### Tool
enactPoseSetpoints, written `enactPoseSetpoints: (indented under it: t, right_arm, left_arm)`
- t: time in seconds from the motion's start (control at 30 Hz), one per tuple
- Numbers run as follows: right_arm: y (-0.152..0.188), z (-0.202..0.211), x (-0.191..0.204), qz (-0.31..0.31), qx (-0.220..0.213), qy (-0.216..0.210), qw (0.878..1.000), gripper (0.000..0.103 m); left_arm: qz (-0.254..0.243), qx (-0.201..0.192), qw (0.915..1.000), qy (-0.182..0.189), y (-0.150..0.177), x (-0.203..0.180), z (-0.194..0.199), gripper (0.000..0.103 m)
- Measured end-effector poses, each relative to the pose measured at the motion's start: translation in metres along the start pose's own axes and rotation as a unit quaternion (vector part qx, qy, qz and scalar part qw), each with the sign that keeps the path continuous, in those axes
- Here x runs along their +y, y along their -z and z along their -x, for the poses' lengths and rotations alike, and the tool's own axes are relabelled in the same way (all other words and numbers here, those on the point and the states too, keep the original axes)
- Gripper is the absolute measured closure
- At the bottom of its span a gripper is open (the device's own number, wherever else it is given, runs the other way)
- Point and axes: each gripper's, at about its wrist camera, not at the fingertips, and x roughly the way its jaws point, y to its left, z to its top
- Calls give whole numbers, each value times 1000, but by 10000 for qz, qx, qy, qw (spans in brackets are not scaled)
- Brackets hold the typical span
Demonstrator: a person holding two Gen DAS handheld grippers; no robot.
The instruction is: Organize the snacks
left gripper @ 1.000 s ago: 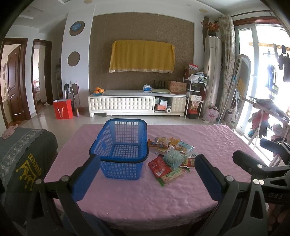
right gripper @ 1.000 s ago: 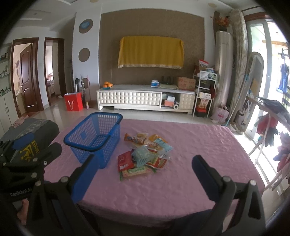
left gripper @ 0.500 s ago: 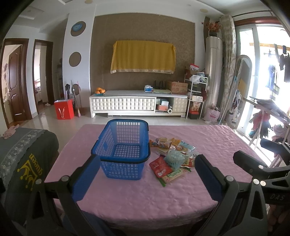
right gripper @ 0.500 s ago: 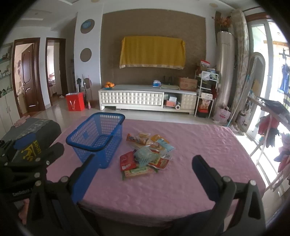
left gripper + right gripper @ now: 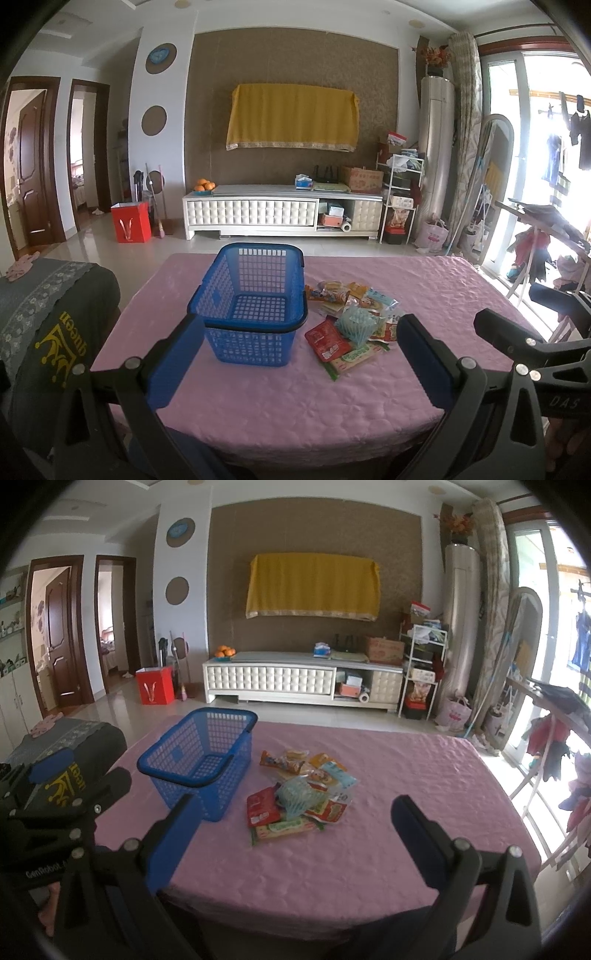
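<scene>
Left wrist view looks across a wide surface [image 5: 295, 387] covered in a quilted pink cloth, with a living room behind it: a brown wall panel hung with a yellow cloth [image 5: 293, 116] and a long white cabinet [image 5: 280, 216] below it. On the pink surface stands a blue basket [image 5: 251, 306] of perforated plastic, upright and with nothing visible inside, its dark handle folded down along the near rim. Just beside the basket, on its right, lies a loose pile of snacks [image 5: 351, 321], packets overlapping one another; a red packet [image 5: 327, 339] sits at the near left edge of the pile, close to the basket, a pale blue mesh-patterned pack [image 5: 356, 323] rests on top, and a green-edged packet [image 5: 354, 358] pokes out at the front. Left tongs [image 5: 295, 365] hover above the near edge of the surface, blue-padded fingers spread wide apart and gripping nothing. In the right wrist view the right tongs [image 5: 291, 838] are likewise spread wide and hold nothing, above the near edge of the surface, with the snacks [image 5: 299, 794] framed between the fingers and the basket [image 5: 201, 760] off to the left; both sets of tongs are well apart from the pile.
</scene>
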Motion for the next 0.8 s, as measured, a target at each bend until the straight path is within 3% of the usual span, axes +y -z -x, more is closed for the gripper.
enactPoseSetpoints:
  t: [0.57, 0.67, 0.8]
  right_arm:
    - [-7, -3, 5, 57, 40, 85, 9999, 0]
    - [-15, -12, 0, 58, 42, 437, 9990, 0]
    - [-24, -30, -24, -175, 133, 338, 9992, 0]
  left_arm:
    - [-71, 66, 10000, 7, -15, 0, -6, 0]
    - [-127, 276, 9995, 43, -25, -5, -25, 0]
    - [-300, 967, 9946, 231, -30, -19, -68, 0]
